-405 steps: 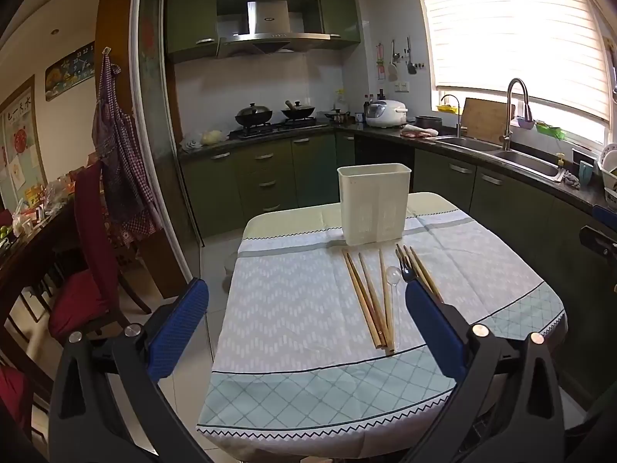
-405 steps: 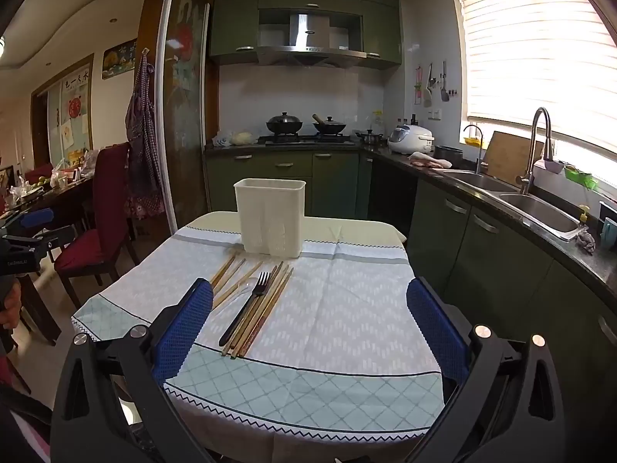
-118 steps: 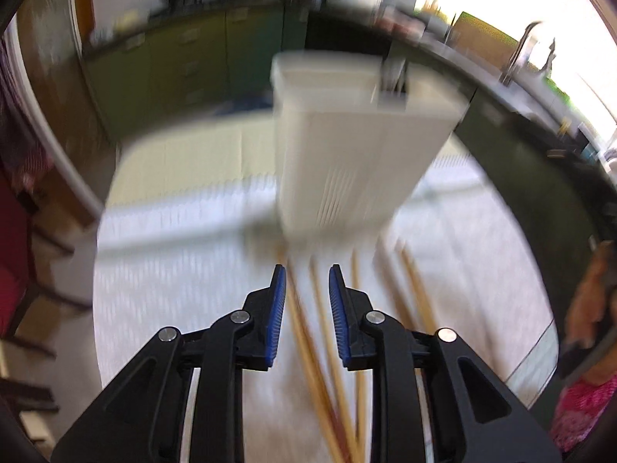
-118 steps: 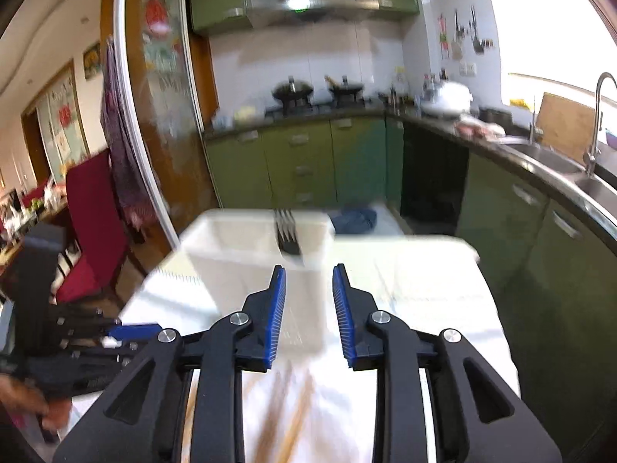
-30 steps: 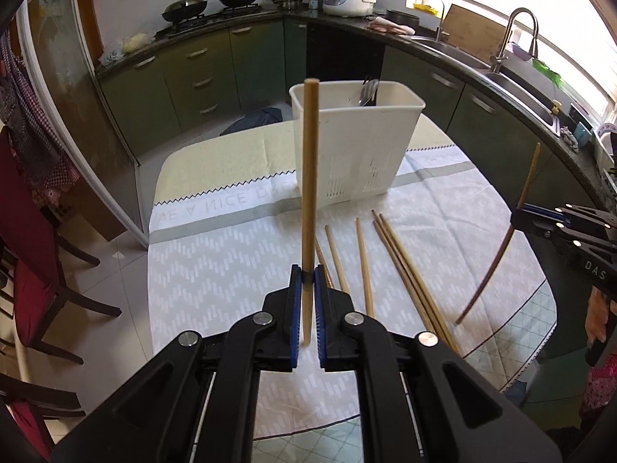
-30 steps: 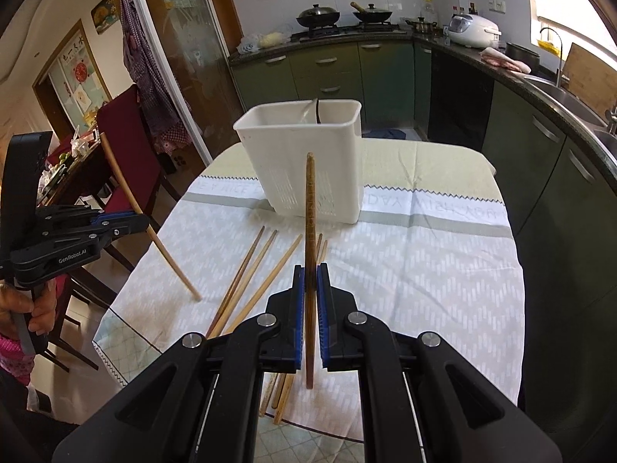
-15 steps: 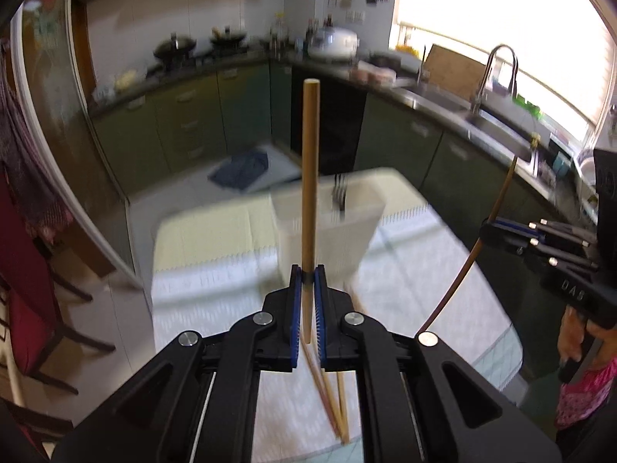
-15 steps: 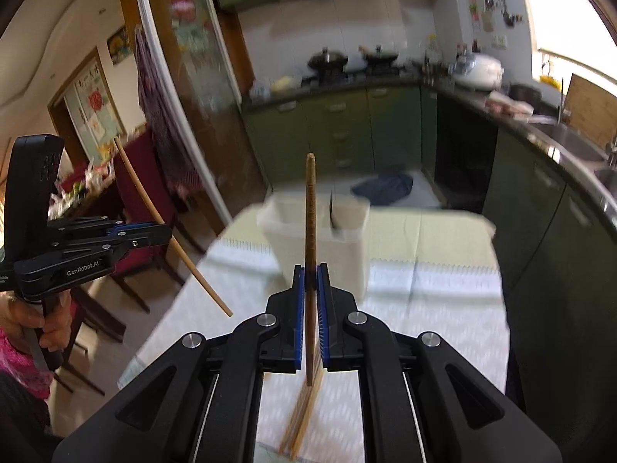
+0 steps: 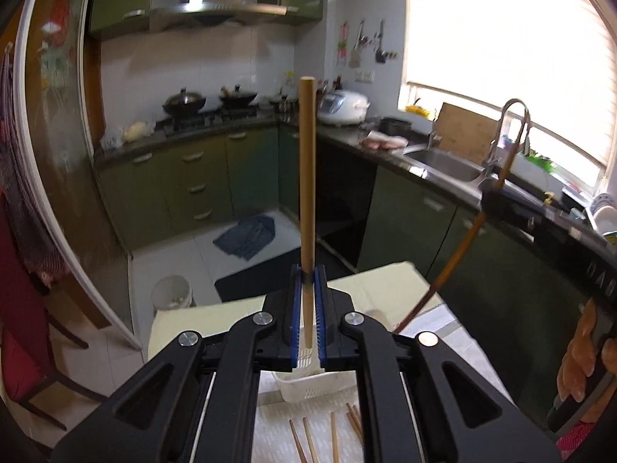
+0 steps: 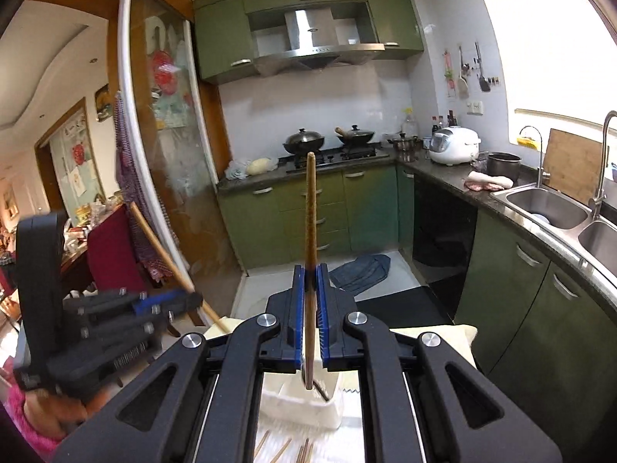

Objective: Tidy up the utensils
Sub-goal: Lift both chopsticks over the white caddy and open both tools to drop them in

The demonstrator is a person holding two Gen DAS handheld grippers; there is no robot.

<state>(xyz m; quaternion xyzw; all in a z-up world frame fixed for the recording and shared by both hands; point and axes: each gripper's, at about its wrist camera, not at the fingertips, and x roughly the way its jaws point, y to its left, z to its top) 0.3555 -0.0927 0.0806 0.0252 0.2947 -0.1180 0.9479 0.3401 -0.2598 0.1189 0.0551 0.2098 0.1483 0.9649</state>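
My left gripper [image 9: 307, 276] is shut on a light wooden chopstick [image 9: 307, 169] that stands upright between the blue pads. My right gripper [image 10: 309, 274] is shut on a darker brown chopstick [image 10: 311, 208], also upright. Both are raised over the white utensil basket [image 9: 308, 386] [image 10: 300, 405], which sits just beyond and below the fingers; a fork's tines show inside the basket in the left wrist view. Several more chopsticks [image 9: 320, 440] lie on the tablecloth in front of the basket. Each view shows the other gripper [image 9: 540, 220] [image 10: 127, 308] at its edge with its chopstick slanting.
The table [image 9: 185, 324] has a pale patterned cloth. Green kitchen cabinets [image 10: 339, 208], a stove with pans and a sink counter [image 10: 547, 208] lie behind. A red chair [image 10: 112, 254] stands at the left. A person's hand [image 9: 582, 362] holds the right gripper's handle.
Both grippers have risen and tilted up with their chopsticks, so the basket and table have dropped to the bottom of each view. The grips are unchanged.
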